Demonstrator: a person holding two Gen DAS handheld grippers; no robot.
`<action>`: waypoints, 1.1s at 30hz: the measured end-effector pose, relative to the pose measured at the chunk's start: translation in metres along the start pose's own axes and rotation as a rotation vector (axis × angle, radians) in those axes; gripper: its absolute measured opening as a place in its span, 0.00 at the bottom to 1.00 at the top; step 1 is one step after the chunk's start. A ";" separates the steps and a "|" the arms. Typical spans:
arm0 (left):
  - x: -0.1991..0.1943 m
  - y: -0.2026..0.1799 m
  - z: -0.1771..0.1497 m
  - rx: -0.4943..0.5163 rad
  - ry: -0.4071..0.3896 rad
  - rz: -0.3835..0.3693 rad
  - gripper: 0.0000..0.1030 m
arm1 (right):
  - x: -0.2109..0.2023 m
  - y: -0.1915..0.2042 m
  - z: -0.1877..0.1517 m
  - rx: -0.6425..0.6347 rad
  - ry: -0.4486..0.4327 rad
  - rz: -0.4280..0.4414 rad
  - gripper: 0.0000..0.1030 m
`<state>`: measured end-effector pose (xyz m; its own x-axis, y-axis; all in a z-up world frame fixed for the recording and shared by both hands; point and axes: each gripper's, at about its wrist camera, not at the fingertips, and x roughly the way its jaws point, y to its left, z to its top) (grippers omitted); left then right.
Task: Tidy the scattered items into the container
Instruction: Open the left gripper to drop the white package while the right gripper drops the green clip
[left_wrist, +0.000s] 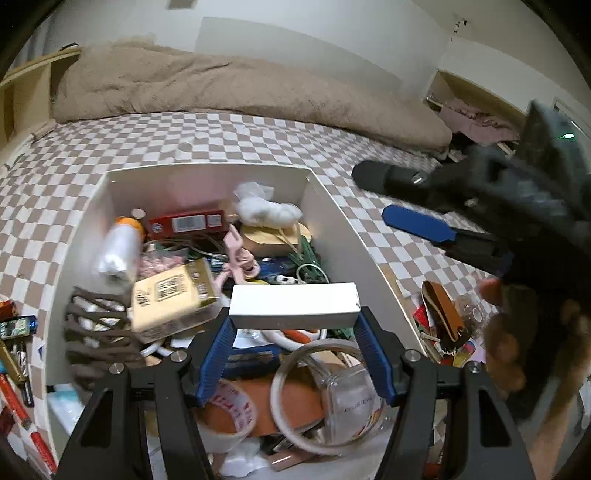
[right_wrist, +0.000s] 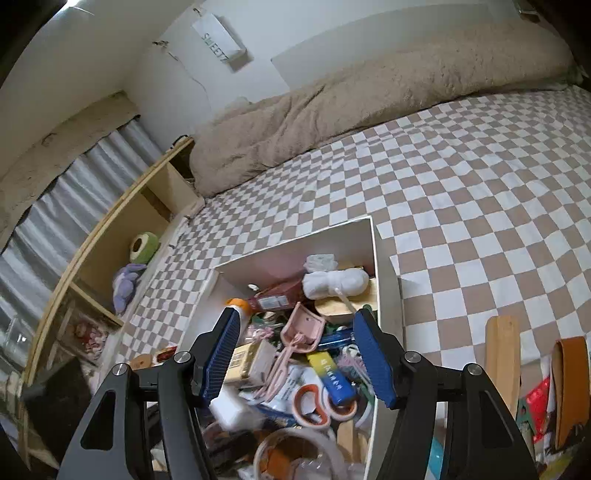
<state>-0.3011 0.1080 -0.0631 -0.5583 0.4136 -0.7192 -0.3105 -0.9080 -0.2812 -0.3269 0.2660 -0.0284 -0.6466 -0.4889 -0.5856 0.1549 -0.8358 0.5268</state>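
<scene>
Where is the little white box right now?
In the left wrist view the white box sits crosswise between the left gripper pads, held over the full white container, just right of the yellow carton.

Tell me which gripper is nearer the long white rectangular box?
Left. The left gripper clamps the long white rectangular box between its blue pads, above the white container. The right gripper hangs open off to the side, over the container's edge.

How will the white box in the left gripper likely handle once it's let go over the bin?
The white box looks stiff with crisp edges, so probably light. Its smooth faces may slide off the clutter in the bin.
</scene>
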 end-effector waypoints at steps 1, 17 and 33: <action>0.004 -0.001 0.001 0.000 0.009 -0.005 0.64 | -0.002 -0.001 0.000 0.007 -0.005 0.012 0.62; 0.047 -0.023 0.018 0.032 0.131 -0.046 0.64 | -0.040 0.003 -0.006 0.064 -0.062 0.149 0.63; 0.019 -0.015 0.010 -0.019 0.092 -0.015 0.86 | -0.055 -0.001 -0.009 0.068 -0.088 0.154 0.63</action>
<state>-0.3153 0.1304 -0.0661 -0.4800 0.4206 -0.7699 -0.3032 -0.9030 -0.3043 -0.2846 0.2910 -0.0023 -0.6825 -0.5837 -0.4400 0.2082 -0.7323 0.6484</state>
